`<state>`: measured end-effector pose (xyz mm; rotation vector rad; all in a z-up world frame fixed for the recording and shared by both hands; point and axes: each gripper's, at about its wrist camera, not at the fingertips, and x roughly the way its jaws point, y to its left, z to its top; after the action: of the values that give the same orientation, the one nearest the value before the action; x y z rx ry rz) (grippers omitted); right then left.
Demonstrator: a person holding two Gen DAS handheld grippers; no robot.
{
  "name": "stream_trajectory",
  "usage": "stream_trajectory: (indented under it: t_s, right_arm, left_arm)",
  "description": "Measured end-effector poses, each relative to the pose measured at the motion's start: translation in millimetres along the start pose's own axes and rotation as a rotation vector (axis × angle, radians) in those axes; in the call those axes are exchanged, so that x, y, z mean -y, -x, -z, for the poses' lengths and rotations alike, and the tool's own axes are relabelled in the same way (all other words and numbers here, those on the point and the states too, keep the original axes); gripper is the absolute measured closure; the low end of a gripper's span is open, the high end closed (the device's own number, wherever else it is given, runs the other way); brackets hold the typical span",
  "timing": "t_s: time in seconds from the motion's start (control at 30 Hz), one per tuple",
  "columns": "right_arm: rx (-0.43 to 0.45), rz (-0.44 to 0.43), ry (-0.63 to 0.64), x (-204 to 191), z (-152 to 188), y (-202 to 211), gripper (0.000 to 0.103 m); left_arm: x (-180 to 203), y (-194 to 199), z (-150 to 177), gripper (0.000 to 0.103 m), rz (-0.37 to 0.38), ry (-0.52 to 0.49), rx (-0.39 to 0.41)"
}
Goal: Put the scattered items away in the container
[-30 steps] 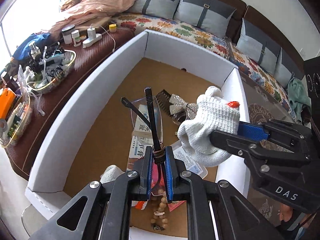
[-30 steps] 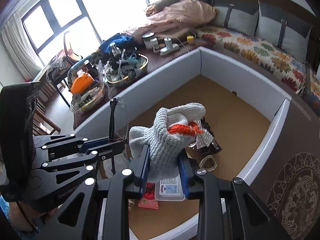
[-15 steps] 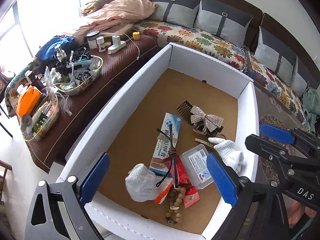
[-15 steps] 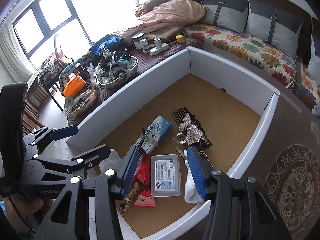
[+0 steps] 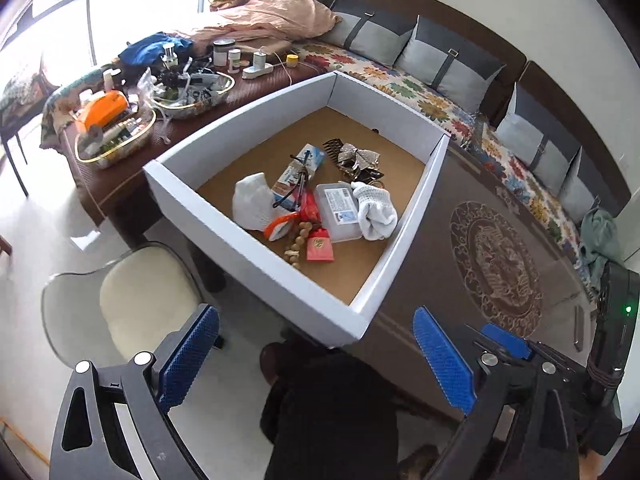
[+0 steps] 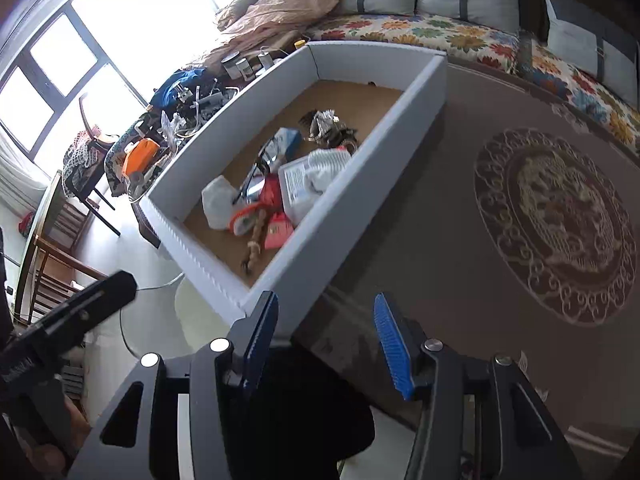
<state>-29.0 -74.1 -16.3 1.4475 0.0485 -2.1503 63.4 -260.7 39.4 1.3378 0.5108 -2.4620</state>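
While both grippers hang clear of it, a brown table [image 5: 460, 264] with a round ornamental pattern fills much of each view. On it sits the white-walled container [image 5: 256, 268], a large shallow box with a brown cardboard floor. Inside lies a loose pile: a white knitted sock [image 5: 376, 210] against the right wall, touching a clear plastic case [image 5: 338, 210]; a second white sock [image 5: 252, 202] with an orange cuff to the left; dark-framed glasses [image 5: 294, 190] across a blue-and-white packet [image 5: 304, 164]; a red packet [image 5: 320, 245]; wooden beads [image 5: 298, 240]; and a silver bow clip [image 5: 358, 156] further back. The left gripper [image 5: 316, 356] has its blue pads spread wide, holding nothing. The right gripper [image 6: 326, 344] is likewise parted and empty, near the box's nearest corner.
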Motion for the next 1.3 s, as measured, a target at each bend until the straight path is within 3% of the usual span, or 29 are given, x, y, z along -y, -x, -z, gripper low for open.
stream_trajectory:
  t_s: [0.1,0.23,0.33,0.43,0.5,0.6,0.67,0.77,0.9,1.07,1.3]
  right_arm:
    - [-0.036,0.046,0.006,-3,16,9,0.052]
    - [0.05,0.027,0.043,-28,0,53,0.052]
    - [0.128,0.045,0.081,-51,-17,90,0.052]
    - [0.179,0.046,0.123,-72,-30,116,0.052]
    - [0.195,0.064,0.144,-85,-37,127,0.052]
    - [0.18,0.087,0.154,-99,-46,131,0.052]
    - [0.179,0.073,0.161,-105,-48,130,0.052]
    - [0.175,0.099,0.173,-110,-47,122,0.052]
    - [0.13,0.097,0.181,-113,-45,104,0.052]
    - [0.107,0.106,0.202,-118,-46,92,0.052]
    - [0.121,0.123,0.214,-120,-51,91,0.052]
  left_arm:
    - [4,34,1,0.004,-0.064,-0.005,0.043]
    - [0,71,-9,0.004,-0.021,0.038,0.095]
    - [1,93,-16,0.004,-0.115,0.013,0.145]
    - [-4,111,-21,0.004,-0.152,0.021,0.185]
    - [-8,122,-24,0.004,-0.172,0.035,0.205]
    - [-10,136,-28,0.003,-0.309,0.033,0.26]
    - [-13,142,-29,0.0,-0.33,0.039,0.288]
    - [-20,140,-30,0.0,-0.294,0.058,0.276]
    - [-23,128,-30,0.0,-0.317,0.052,0.254]
    - [-23,114,-29,0.0,-0.287,0.053,0.216]
    - [-25,109,-31,0.0,-0.341,0.052,0.216]
